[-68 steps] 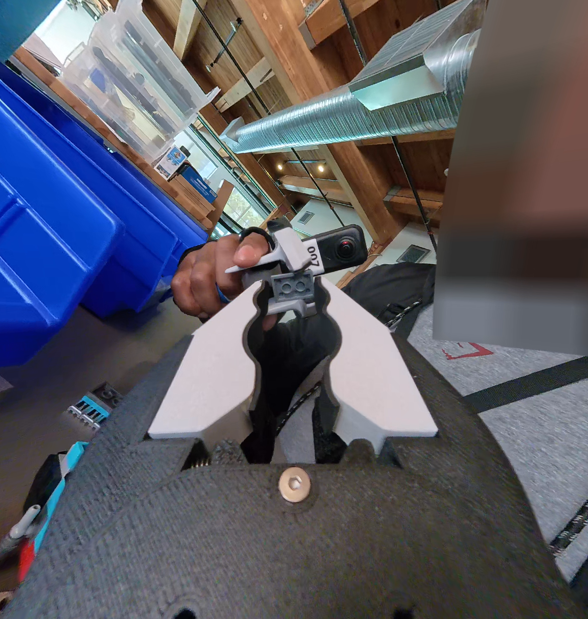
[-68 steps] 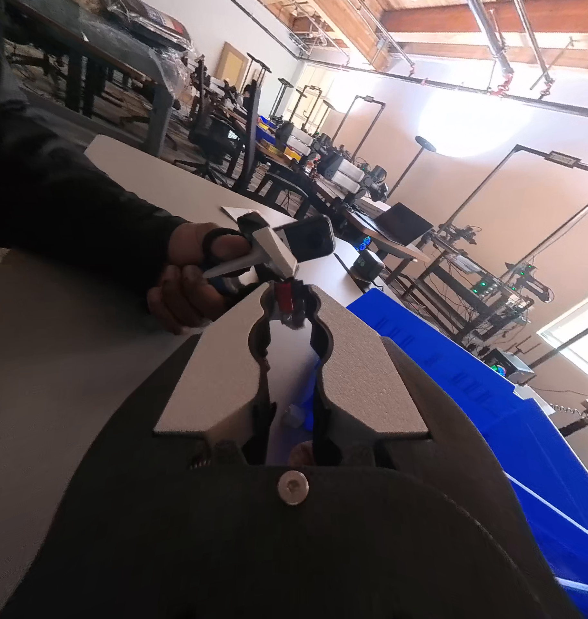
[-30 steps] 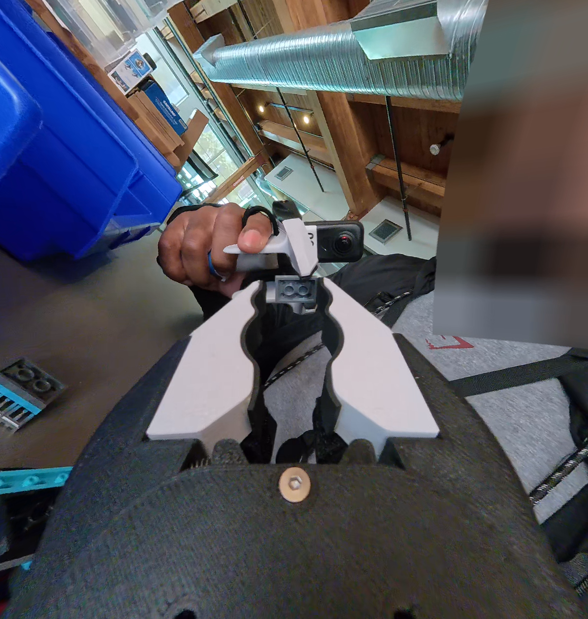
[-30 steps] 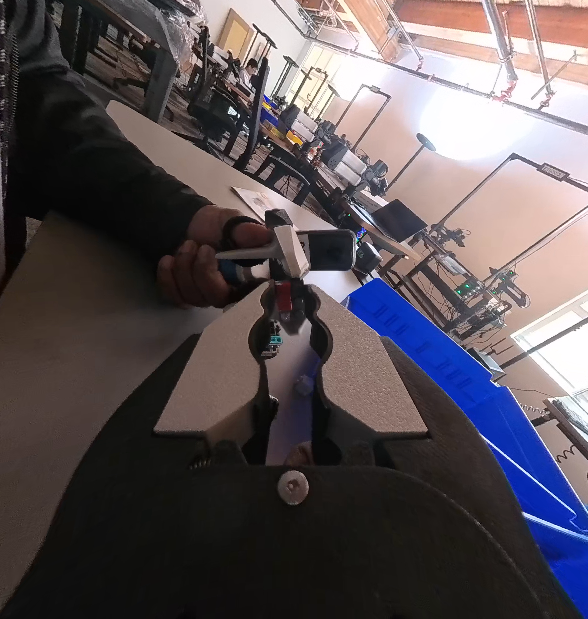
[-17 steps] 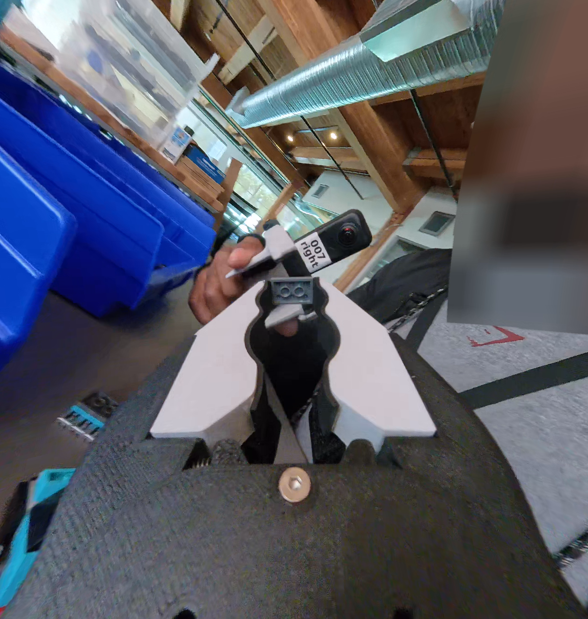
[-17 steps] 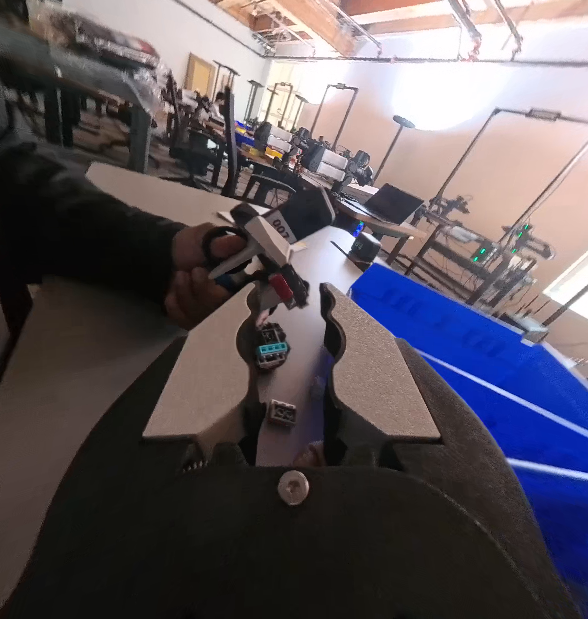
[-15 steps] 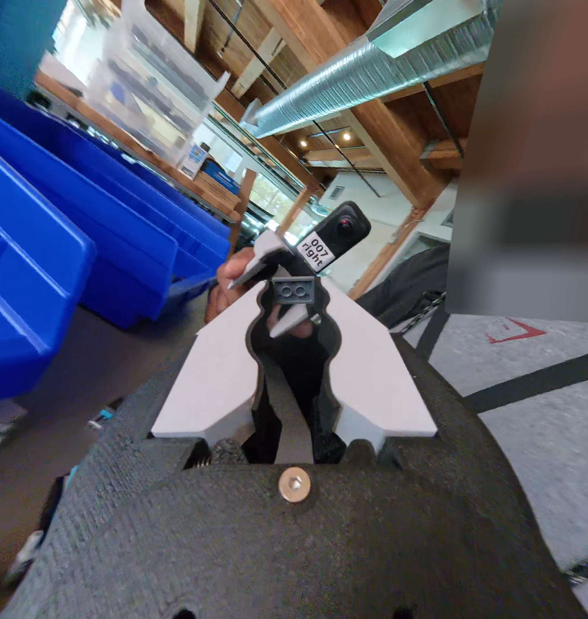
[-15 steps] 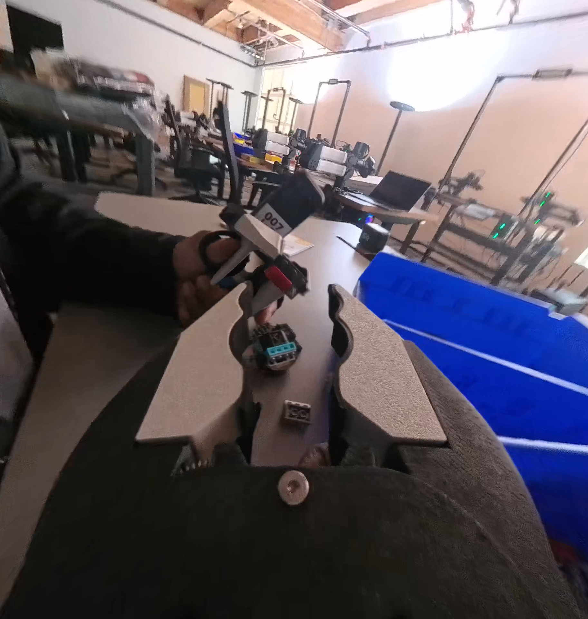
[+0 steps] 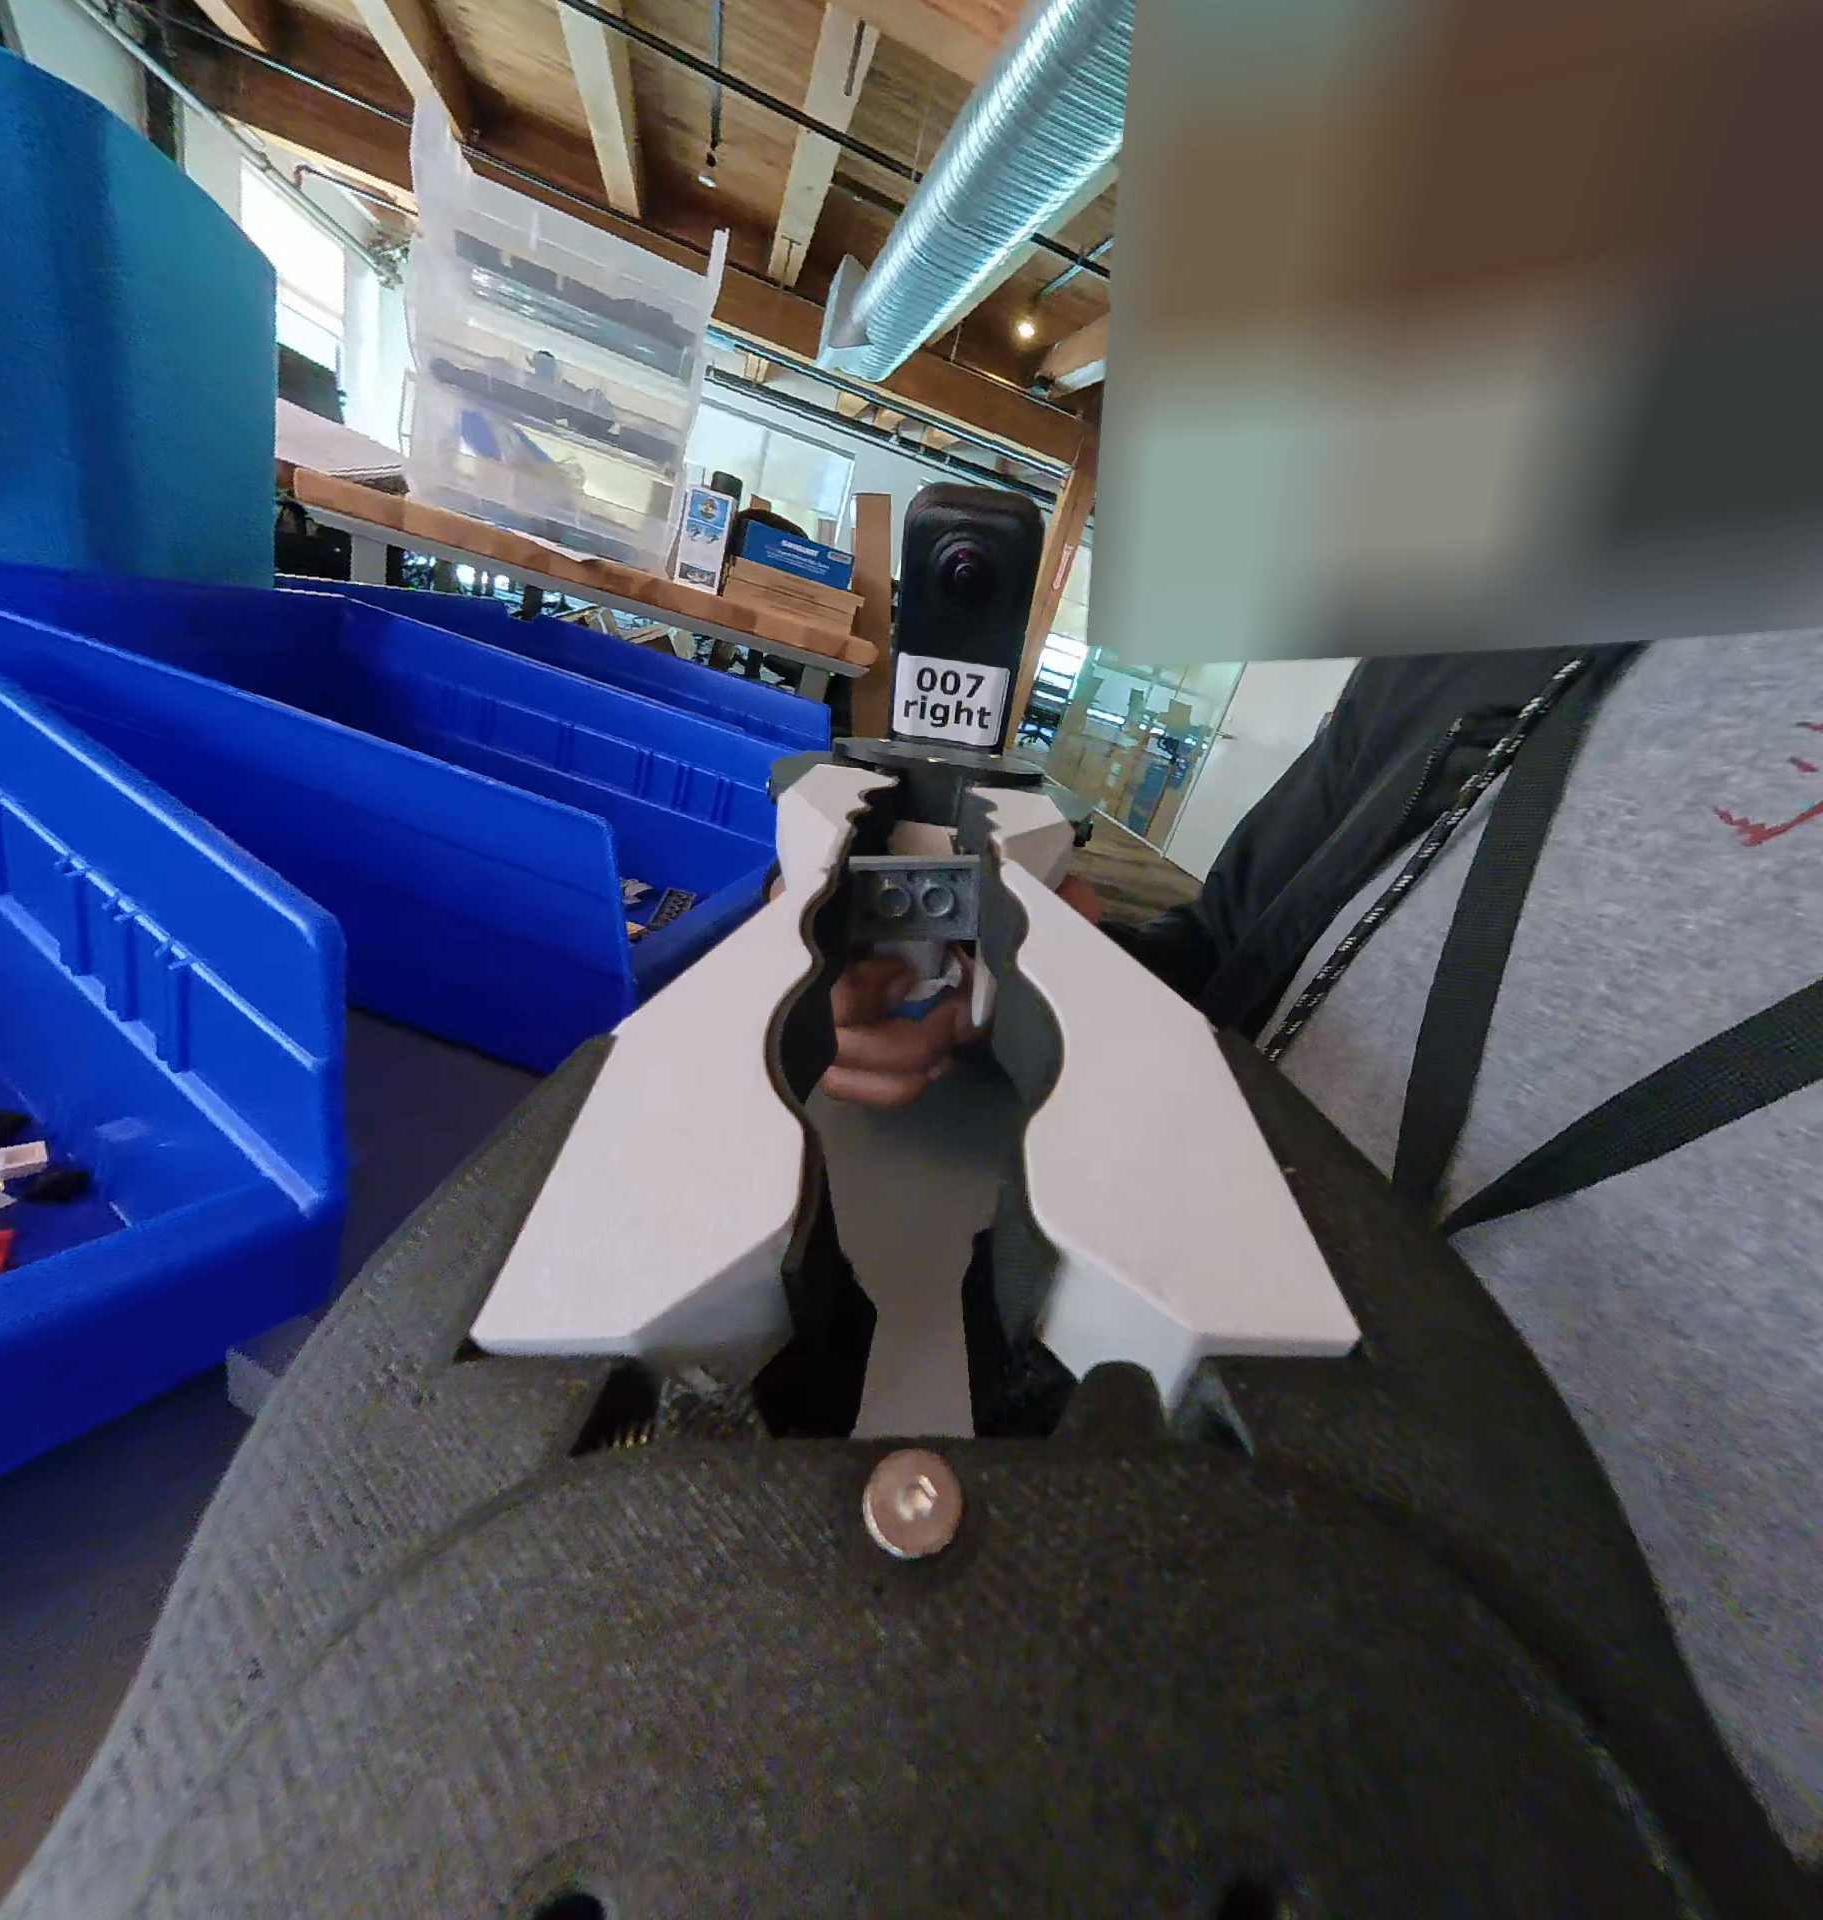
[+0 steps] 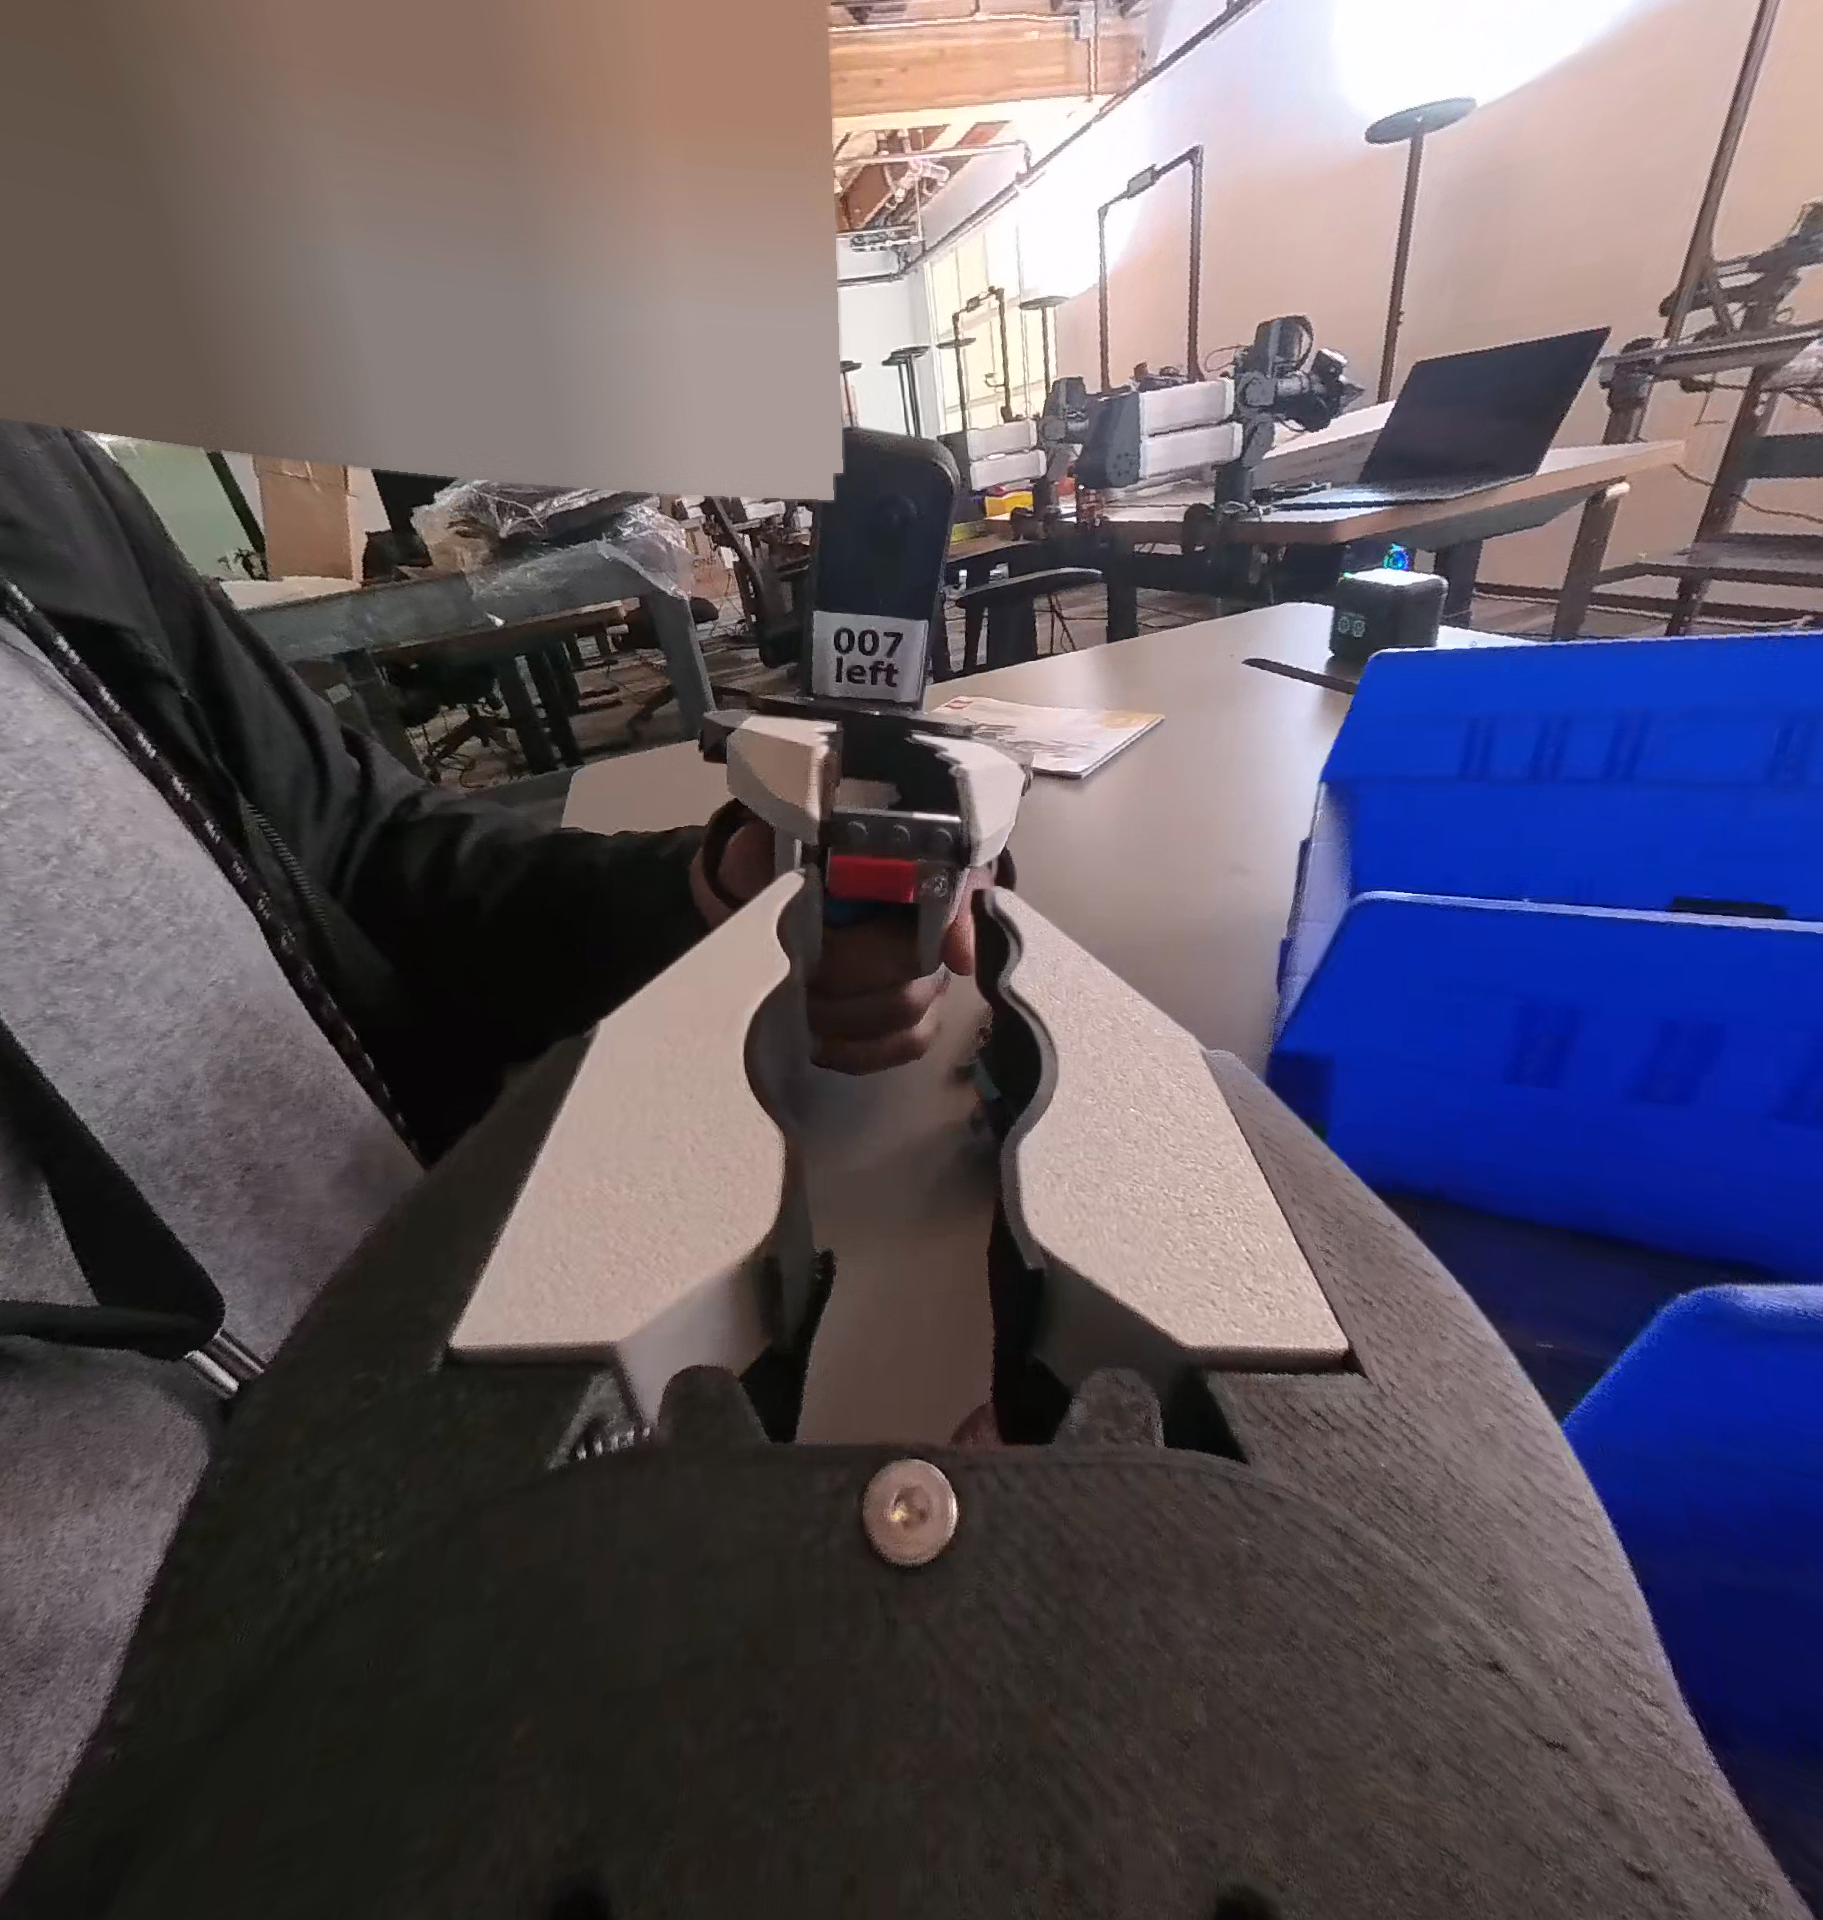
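Observation:
My left gripper (image 9: 912,891) is shut on a small grey studded brick (image 9: 912,904), held in the air above the table. In the right wrist view the left gripper (image 10: 891,831) faces me with that grey brick (image 10: 896,831) across its tips and a red piece (image 10: 871,878) stuck to its underside. My right gripper (image 10: 891,914) is open, its fingertips standing either side of the red piece without touching it. It shows head-on in the left wrist view (image 9: 917,816), just behind the brick. A hand shows behind each gripper.
Blue bins (image 9: 419,790) stand on the left gripper's left, one with small loose pieces (image 9: 13,1174); the bins (image 10: 1561,1060) also show at the right. The grey table (image 10: 1146,852) carries a booklet (image 10: 1052,732). The person's grey torso (image 9: 1613,1039) is close by. Left and right tips are no more than a few centimetres apart.
The right gripper was shut on the red piece and has opened and let it go. The piece stays on the grey brick in the left gripper. Both grippers have levelled out, facing each other.

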Motion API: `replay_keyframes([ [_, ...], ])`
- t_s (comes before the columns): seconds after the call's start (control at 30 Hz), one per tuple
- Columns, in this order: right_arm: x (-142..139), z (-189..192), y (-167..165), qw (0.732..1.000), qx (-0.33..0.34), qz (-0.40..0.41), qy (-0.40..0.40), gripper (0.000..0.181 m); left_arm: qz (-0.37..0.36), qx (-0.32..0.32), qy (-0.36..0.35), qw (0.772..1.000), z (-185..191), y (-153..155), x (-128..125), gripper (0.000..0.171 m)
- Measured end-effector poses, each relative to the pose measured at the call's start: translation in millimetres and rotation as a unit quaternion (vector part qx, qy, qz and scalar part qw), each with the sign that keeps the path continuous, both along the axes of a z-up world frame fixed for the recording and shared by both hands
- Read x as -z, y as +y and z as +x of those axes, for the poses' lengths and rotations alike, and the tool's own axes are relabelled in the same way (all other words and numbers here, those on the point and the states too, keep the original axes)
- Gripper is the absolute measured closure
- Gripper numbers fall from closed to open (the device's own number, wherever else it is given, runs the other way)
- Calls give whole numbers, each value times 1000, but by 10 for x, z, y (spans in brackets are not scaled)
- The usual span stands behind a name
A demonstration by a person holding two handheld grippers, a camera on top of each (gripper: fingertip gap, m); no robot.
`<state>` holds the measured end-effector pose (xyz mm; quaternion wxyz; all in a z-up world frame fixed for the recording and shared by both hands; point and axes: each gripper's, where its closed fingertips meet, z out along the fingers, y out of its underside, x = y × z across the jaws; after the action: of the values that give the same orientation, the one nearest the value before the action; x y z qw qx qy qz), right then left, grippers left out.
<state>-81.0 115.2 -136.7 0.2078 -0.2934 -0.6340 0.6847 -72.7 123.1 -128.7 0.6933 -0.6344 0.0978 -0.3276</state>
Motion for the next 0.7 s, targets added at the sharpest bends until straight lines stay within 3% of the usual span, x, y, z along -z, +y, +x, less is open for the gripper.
replay_keyframes([
  [0.37,51,6,21,999,15,35,14,156,-13,11,-4,1000,33,32,61,146],
  [0.57,140,-86,176,984,88,148,49,157,-69,-26,-9,997,-108,113,162,138],
  [0.7,318,-194,299,952,145,264,56,157,-121,-41,-44,991,-196,162,222,138],
])
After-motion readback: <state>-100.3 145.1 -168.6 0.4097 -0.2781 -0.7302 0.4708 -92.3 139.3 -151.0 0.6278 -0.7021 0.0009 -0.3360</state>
